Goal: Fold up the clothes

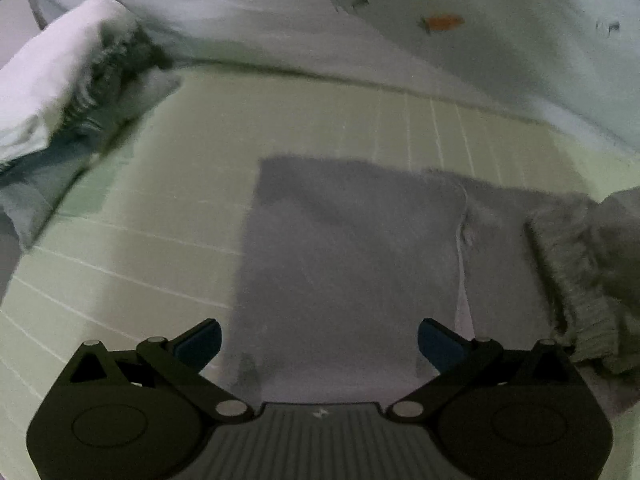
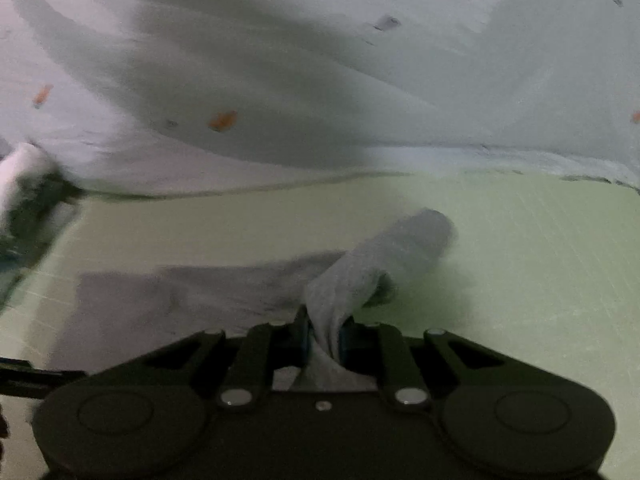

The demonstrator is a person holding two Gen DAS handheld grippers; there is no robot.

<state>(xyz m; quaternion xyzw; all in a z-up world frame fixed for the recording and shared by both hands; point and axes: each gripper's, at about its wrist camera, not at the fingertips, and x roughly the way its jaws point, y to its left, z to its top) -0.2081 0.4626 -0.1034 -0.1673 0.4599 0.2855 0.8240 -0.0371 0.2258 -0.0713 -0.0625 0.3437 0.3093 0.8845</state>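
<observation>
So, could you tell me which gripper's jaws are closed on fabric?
The right gripper: it pinches the grey garment. The left gripper is open.

Green gridded mat (image 1: 320, 120), white sheet (image 2: 280, 80) (dim light).

Each gripper (image 1: 319, 344) (image 2: 324, 338) is matte black, with silver pivot screws and seemingly blue fingertip pads (image 1: 200, 346).

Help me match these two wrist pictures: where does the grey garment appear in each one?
Left wrist: the grey garment lies flat at centre, ahead of the open left claw, its ribbed end bunched at the right edge.
Right wrist: the grey garment spreads lower left, one part pinched in the right claw.
Shared landmark: the pale green gridded mat under it.
</observation>
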